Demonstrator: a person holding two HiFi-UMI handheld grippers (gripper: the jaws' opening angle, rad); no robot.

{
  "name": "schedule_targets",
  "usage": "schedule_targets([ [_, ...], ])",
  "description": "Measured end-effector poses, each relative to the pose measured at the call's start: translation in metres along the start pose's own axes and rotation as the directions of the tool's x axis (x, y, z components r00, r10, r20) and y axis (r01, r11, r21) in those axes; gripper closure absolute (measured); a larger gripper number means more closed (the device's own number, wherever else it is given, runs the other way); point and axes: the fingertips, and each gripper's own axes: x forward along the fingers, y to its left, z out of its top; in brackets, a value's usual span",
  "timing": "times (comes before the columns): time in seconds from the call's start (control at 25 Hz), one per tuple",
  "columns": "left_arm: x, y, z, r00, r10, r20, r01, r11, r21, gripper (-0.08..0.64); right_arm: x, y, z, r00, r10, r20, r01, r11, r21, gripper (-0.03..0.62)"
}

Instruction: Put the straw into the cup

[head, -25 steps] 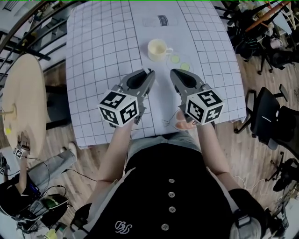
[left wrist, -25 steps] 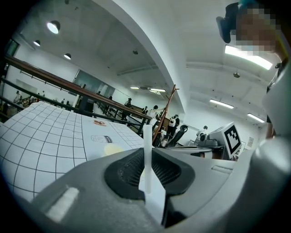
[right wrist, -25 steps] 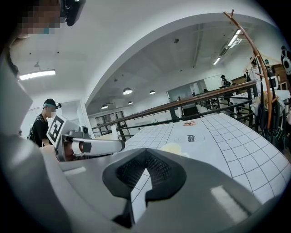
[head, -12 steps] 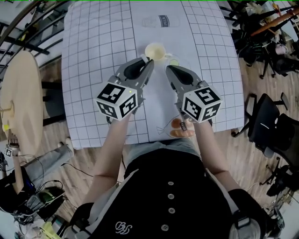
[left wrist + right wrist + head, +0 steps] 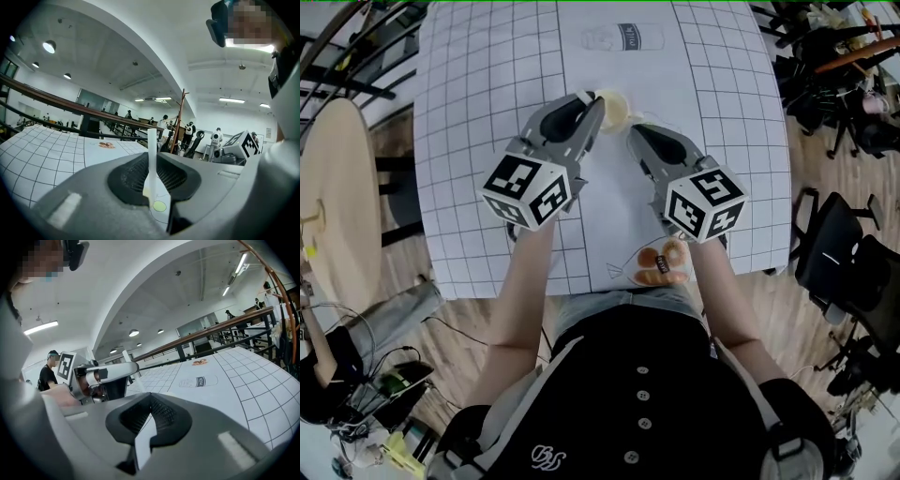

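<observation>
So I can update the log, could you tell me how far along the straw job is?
Done: the straw is picked up, pinched upright in the left gripper. In hand: that gripper's tip is at the cup. Left: lowering the straw in and letting go. The right gripper is empty.

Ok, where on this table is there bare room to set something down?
Bare: the gridded stretch of the table left of the left gripper, and the gridded side right of the right gripper. The far middle carries only a flat milk print. Crowded: the middle, where both grippers' tips sit by the cup.
</observation>
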Motion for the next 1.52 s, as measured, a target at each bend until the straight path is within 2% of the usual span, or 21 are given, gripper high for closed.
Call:
schedule_targets([
  [0.16,0.013,0.006,-0.013,0.999,0.01,-0.035,-0.01,1.0,-0.005,0.509,0.007,-0.008,-0.011,0.999,0.017,-0.034,-0.017,1.0,-0.002,0.592],
  [0.36,0.022,0.011,-0.033,0.996,0.005,-0.087,-0.008,1.0,-0.026,0.508,0.01,-0.021,-0.023,0.999,0.009,-0.05,-0.007,0.999,0.04,0.592],
  [0.56,0.027,0.008,-0.05,0.989,-0.01,-0.147,0.009,1.0,-0.008,0.506,0.012,-0.025,-0.035,0.997,0.011,-0.074,-0.006,0.997,0.073,0.592],
  [0.88,0.029,0.014,-0.072,0.977,0.013,-0.213,-0.02,0.999,-0.034,0.506,0.021,-0.029,-0.038,0.997,0.015,-0.074,-0.008,0.996,0.087,0.592],
  [1.28,0.027,0.018,-0.09,0.952,0.08,-0.295,-0.081,0.997,0.009,0.503,0.024,-0.03,-0.046,0.997,0.01,-0.082,-0.001,0.994,0.111,0.592],
  [1.52,0.025,0.015,-0.097,0.942,0.079,-0.328,-0.076,0.997,0.02,0.503,0.02,-0.03,-0.047,0.997,0.006,-0.077,0.003,0.993,0.118,0.592],
])
